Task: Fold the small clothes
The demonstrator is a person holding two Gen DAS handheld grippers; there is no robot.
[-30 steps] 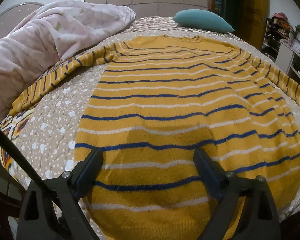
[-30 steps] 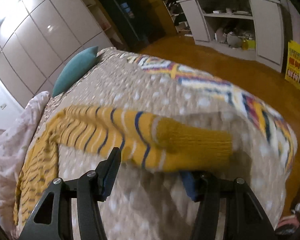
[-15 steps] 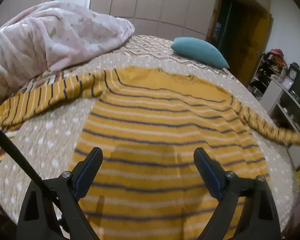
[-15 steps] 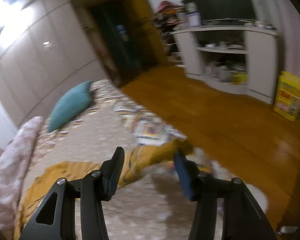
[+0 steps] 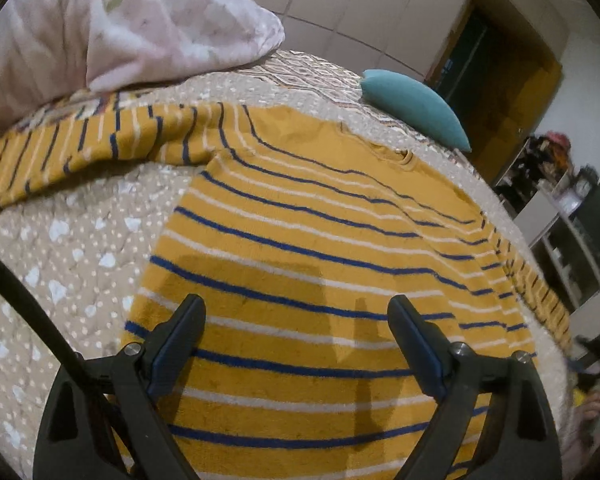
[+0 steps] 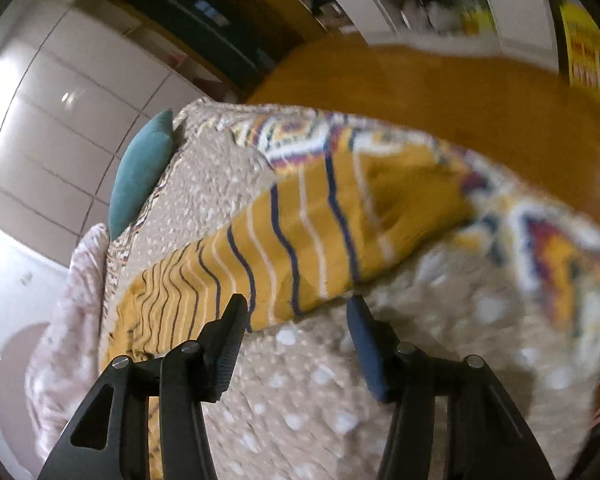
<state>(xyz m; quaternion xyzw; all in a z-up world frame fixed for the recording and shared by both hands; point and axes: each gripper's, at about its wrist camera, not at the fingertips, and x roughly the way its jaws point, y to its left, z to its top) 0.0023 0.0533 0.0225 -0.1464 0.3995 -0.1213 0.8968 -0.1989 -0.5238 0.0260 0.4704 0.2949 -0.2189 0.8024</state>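
Note:
A mustard-yellow sweater [image 5: 320, 248] with blue and white stripes lies spread flat on the bed, neck toward the far end. Its left sleeve [image 5: 80, 148] stretches to the left. My left gripper [image 5: 296, 320] is open and empty, hovering above the sweater's lower body. In the right wrist view the sweater's right sleeve [image 6: 300, 240] lies across the bedspread with its cuff toward the bed's right edge. My right gripper [image 6: 296, 312] is open and empty, just short of the sleeve's near edge.
A beige dotted bedspread [image 5: 72, 248] covers the bed. A pink duvet [image 5: 112, 28] is heaped at the far left. A teal pillow [image 5: 416, 104] lies at the head; it also shows in the right wrist view [image 6: 140, 168]. Wooden floor [image 6: 480, 92] and white shelves lie to the right.
My left gripper has risen and tilted over the sweater body. My right gripper swung away from the cuff and has come back toward the sleeve, still open; the sleeve lies on the bed.

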